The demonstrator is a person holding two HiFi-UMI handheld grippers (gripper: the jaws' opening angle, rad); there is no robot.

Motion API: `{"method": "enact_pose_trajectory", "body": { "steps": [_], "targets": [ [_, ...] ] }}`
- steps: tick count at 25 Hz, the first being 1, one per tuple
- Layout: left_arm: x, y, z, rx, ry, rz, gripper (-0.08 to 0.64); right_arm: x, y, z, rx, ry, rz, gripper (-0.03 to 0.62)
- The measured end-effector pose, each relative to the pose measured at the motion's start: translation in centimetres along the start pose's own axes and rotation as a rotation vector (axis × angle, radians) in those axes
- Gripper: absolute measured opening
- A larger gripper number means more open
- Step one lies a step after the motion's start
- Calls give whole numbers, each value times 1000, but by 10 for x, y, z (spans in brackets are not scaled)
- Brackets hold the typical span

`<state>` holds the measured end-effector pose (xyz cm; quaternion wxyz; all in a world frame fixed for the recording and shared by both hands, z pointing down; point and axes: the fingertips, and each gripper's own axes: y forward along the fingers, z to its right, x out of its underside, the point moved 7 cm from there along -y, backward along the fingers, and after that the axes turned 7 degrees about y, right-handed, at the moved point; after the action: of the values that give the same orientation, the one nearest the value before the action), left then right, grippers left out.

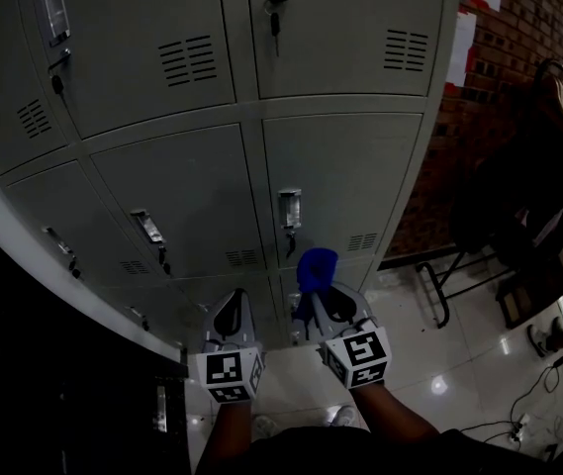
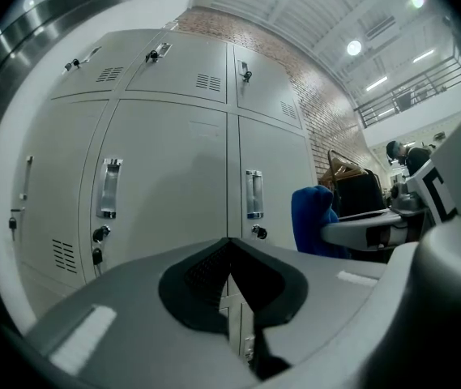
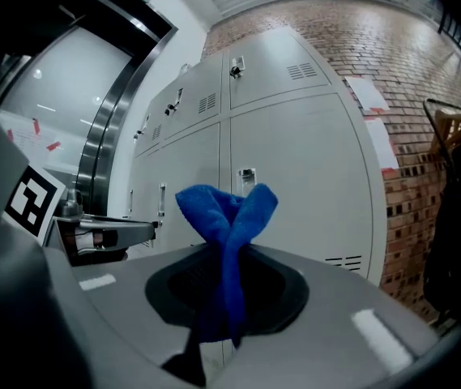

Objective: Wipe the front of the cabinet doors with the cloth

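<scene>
A bank of grey metal locker doors [image 1: 340, 176] with handles and key locks fills the head view. My right gripper [image 1: 323, 287] is shut on a blue cloth [image 1: 315, 270], which bunches out past the jaw tips and hangs a little short of the door below the handle [image 1: 289, 209]. In the right gripper view the blue cloth [image 3: 228, 225] stands up between the closed jaws, doors [image 3: 295, 168] behind. My left gripper [image 1: 229, 310] is shut with nothing in it, beside the right one. Its own view shows the doors [image 2: 165, 177] and the cloth [image 2: 311, 217] at right.
A brick wall [image 1: 518, 57] runs right of the lockers. A dark chair frame with things on it [image 1: 518, 226] stands on the glossy tiled floor [image 1: 459, 364]. Cables [image 1: 548, 384] lie at lower right. A dark glass partition [image 1: 24, 344] borders the lockers on the left.
</scene>
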<state>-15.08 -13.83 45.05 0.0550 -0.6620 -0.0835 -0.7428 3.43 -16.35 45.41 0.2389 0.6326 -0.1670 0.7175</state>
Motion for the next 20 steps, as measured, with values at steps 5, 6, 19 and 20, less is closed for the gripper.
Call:
{"method": "enact_pose_trajectory", "body": {
  "steps": [5, 6, 19, 20],
  "targets": [
    [-4, -2, 7, 8, 15, 11, 17, -8, -4, -3, 10, -38, 21, 64],
    [-5, -3, 8, 10, 21, 14, 17, -9, -5, -3, 12, -42, 24, 64],
    [-16, -12, 13, 17, 41, 40, 17, -17, -15, -9, 29, -72, 41, 64],
    [-16, -13, 13, 18, 42, 41, 17, -17, -15, -9, 31, -70, 40, 64]
  ]
}}
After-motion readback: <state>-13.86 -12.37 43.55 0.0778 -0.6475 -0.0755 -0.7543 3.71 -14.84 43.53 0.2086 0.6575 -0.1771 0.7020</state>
